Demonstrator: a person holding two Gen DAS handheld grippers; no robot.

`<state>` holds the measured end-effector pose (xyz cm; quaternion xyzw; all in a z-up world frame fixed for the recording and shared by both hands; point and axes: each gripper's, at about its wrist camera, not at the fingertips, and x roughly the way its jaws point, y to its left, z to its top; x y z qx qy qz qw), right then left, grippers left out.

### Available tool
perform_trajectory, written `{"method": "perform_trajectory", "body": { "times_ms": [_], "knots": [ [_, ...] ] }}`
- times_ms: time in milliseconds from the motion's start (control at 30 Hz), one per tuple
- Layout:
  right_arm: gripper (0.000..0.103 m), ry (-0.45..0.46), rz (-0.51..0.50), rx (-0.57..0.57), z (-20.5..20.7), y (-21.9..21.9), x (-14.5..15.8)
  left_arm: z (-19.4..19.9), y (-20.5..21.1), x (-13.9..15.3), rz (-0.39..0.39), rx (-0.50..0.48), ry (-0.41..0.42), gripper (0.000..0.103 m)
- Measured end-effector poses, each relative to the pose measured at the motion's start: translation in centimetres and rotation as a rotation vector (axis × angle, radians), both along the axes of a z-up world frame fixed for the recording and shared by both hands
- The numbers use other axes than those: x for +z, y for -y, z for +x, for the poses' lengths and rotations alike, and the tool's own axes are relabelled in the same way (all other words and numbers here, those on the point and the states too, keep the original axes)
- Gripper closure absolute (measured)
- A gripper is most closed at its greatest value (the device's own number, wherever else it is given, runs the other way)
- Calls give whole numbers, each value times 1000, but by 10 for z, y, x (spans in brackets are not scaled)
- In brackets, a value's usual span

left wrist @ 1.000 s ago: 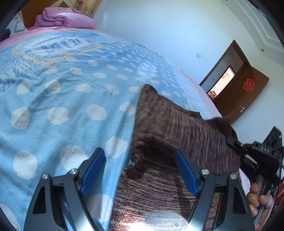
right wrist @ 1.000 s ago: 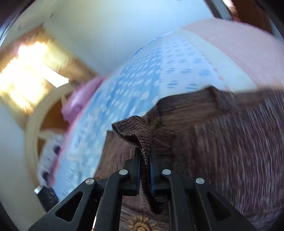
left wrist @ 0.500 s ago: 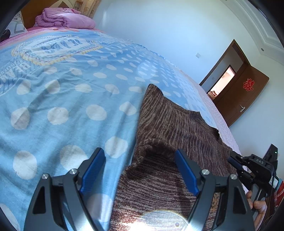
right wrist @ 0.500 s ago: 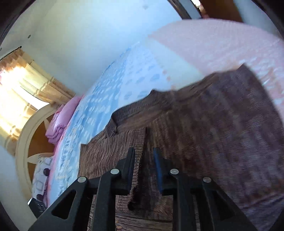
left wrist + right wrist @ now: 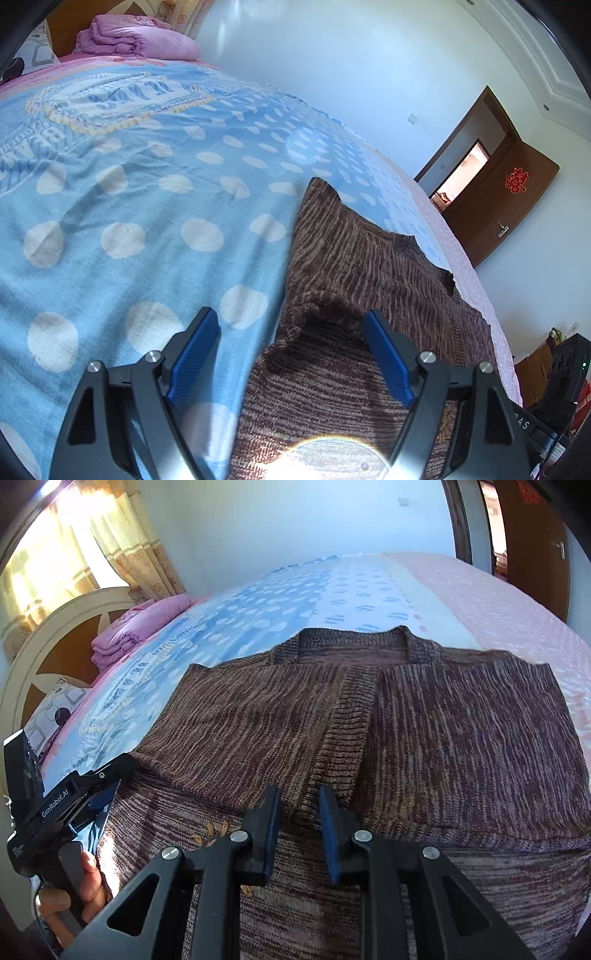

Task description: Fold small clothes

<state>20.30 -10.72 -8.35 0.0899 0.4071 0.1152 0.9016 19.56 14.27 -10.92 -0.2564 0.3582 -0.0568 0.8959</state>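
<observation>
A brown striped knit sweater (image 5: 424,738) lies flat on the blue polka-dot bedspread (image 5: 147,221), both sleeves folded in over its front. It also shows in the left wrist view (image 5: 351,288). My left gripper (image 5: 291,343) is open and empty, low over the sweater's left edge; it shows in the right wrist view (image 5: 99,790) too. My right gripper (image 5: 299,805) is open a little and empty, just above the middle of the sweater near the folded sleeve cuffs.
A folded pink quilt (image 5: 136,37) and a pillow (image 5: 55,712) lie at the headboard (image 5: 48,638). Curtains (image 5: 92,542) hang behind. A brown door (image 5: 498,199) stands open beyond the bed's far side. A pink sheet (image 5: 498,602) covers the bed's right part.
My right gripper carried the sleeve over the sweater, opened and let it go, then drew back. The sleeve now lies flat. My left gripper stayed open in place.
</observation>
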Motion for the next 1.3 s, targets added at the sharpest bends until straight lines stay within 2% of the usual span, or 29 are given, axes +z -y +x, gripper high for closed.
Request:
{"method": "perform_trajectory", "body": {
  "times_ms": [133, 233, 333, 367, 500, 600, 733, 900, 1000, 1100, 1300],
  "knots": [
    [80, -81, -42, -89, -20, 20, 4, -1, -1, 0, -8, -2, 0, 20],
    [80, -64, 53, -126, -67, 49, 15, -1, -3, 0, -25, -21, 2, 19],
    [80, -9, 45, -183, -112, 67, 27, -4, -3, 0, -32, -67, -2, 18],
    [78, 10, 37, -201, -128, 73, 32, -8, -3, 2, -29, -96, -9, 18],
    [51, 56, -4, -277, -188, 98, 44, -40, -5, 11, -11, -230, -17, 17],
    [51, 58, -44, -308, -221, 114, 49, -73, -9, 21, 42, -352, -9, 17],
    [51, 23, -51, -315, -248, 128, 46, -117, -20, 34, 110, -486, -2, 17],
    [51, -10, -69, -294, -267, 127, 39, -171, -38, 37, 129, -543, -13, 17],
    [51, -59, -72, -252, -272, 122, 35, -198, -38, 33, 134, -581, 4, 17],
    [51, -118, -97, -217, -284, 113, 27, -215, -31, 25, 119, -626, 6, 17],
    [51, -238, -145, -191, -308, 98, 2, -228, -13, 9, 95, -697, -65, 17]
  ]
}}
